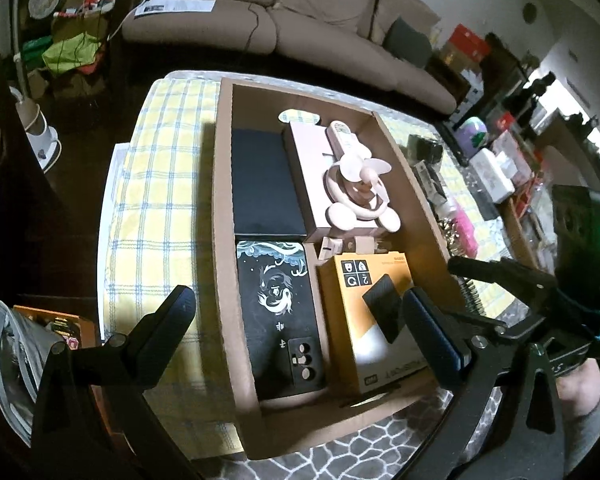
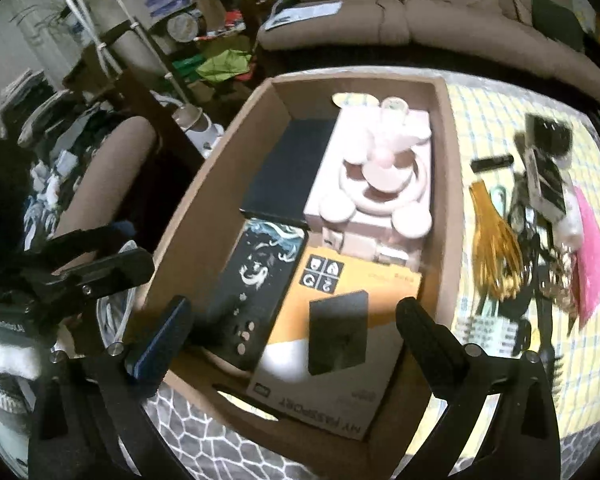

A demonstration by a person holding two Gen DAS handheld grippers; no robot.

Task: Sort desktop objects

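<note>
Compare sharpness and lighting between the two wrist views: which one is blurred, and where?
Left wrist view: sharp, the fan and orange box crisp, strong fisheye bending of the carton. Right wrist view: motion-smeared, worst on the clutter beside the carton; a shadow patch falls on the orange box. Room dim in both.

One cardboard box (image 1: 224, 240); four boxes inside; one pink fan (image 1: 360, 184).

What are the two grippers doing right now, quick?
Left gripper: jaws open, holding nothing.
Right gripper: jaws open, holding nothing.
</note>
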